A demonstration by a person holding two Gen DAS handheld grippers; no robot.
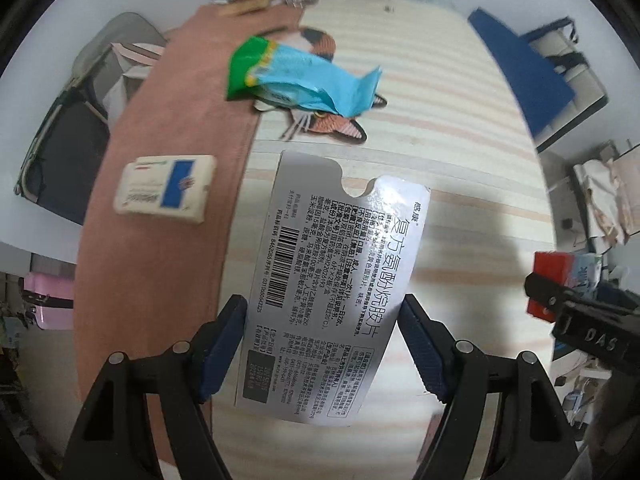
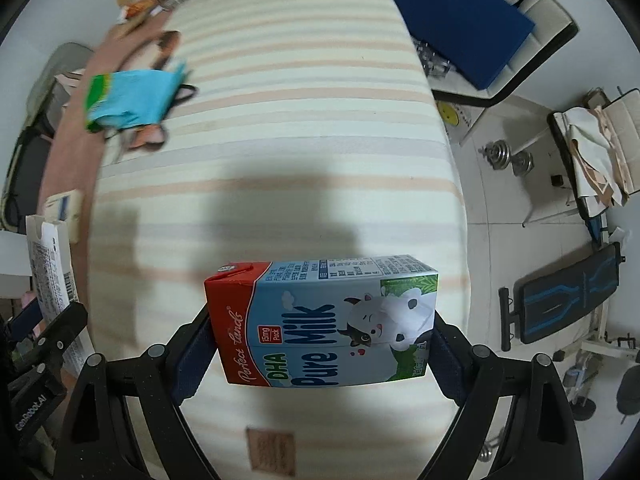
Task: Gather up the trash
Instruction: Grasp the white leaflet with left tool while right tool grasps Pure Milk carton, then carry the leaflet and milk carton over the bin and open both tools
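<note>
Left gripper (image 1: 320, 324) clamping medicine box (image 1: 332, 280), right gripper (image 2: 320, 340) milk carton (image 2: 324, 320)

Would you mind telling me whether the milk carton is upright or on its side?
On its side: the milk carton hangs crosswise in the right gripper, its red top pointing left.

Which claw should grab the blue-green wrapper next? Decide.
Neither yet: left claw holds the medicine box, right claw the milk carton. Once emptied, probably left; the wrapper lies ahead of it.
</note>
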